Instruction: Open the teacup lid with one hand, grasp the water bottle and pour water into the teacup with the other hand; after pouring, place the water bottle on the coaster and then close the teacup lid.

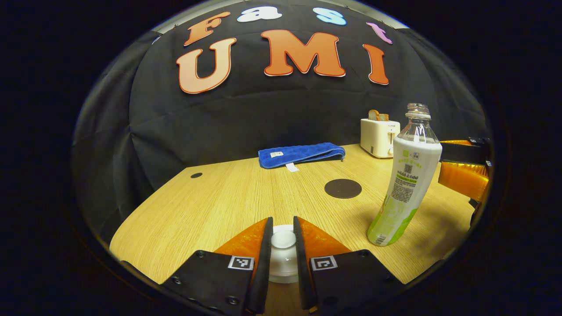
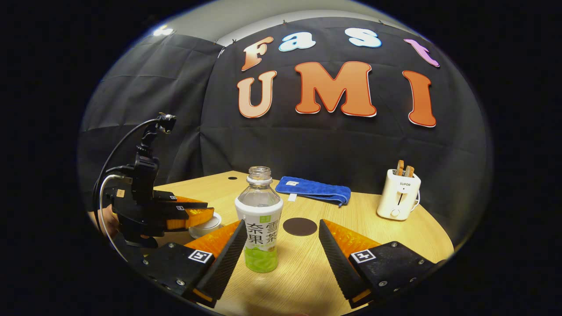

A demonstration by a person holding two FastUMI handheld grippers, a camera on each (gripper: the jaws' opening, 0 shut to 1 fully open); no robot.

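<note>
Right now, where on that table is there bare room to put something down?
Bare wood spreads left of the coaster, in front of the blue towel. It is crowded near the bottle, the teacup lid and both grippers.

On the table (image 2: 395, 237), the water bottle (image 2: 260, 219) stands between my right gripper's (image 2: 281, 248) fingers, the coaster (image 2: 300, 226) just beyond it. The teacup lid (image 1: 283, 245) sits between my left gripper's (image 1: 281, 243) fingers, left of the bottle. The towel (image 2: 314, 189) lies far centre, the toaster (image 2: 398, 195) far right.
</note>
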